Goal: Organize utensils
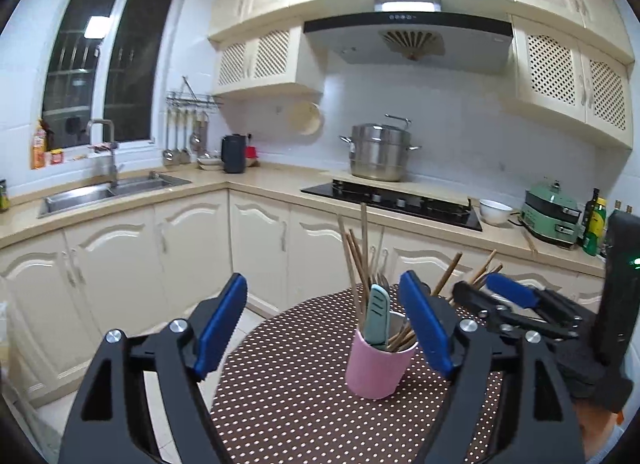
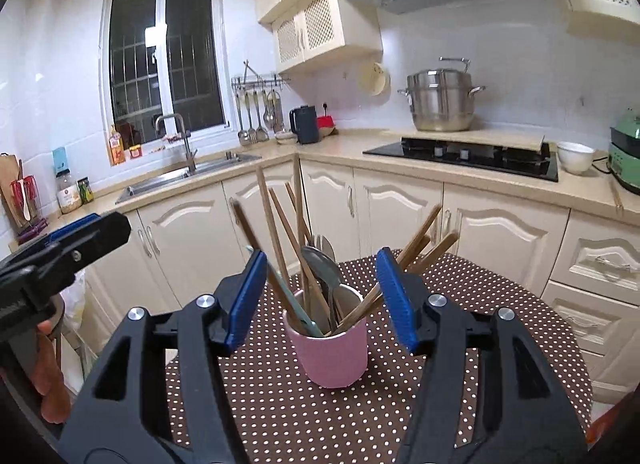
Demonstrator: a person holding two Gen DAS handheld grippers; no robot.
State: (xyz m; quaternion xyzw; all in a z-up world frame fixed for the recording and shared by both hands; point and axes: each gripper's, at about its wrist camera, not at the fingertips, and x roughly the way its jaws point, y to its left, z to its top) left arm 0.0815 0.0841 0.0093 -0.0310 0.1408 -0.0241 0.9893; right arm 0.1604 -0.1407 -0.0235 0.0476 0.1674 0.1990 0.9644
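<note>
A pink cup [image 1: 376,368] [image 2: 332,356] stands upright on a round table with a brown dotted cloth [image 1: 288,384] [image 2: 260,384]. It holds several wooden chopsticks [image 1: 356,260] [image 2: 280,224], a metal spoon [image 2: 320,264] and a teal-handled utensil [image 1: 378,316]. My left gripper [image 1: 323,278] is open, above and in front of the cup, with nothing between its blue pads. My right gripper [image 2: 322,254] is open too; the utensil tops show between its pads, untouched. Each gripper appears in the other's view: the right gripper [image 1: 476,284] at right, the left gripper [image 2: 92,228] at left.
Kitchen counters run behind the table: a sink [image 1: 108,192] at left, a black hob [image 1: 392,200] with a steel pot [image 1: 378,152], a white bowl [image 1: 495,211] and a green appliance [image 1: 552,216] at right. Cream cabinets [image 2: 500,240] stand close behind the table's far edge.
</note>
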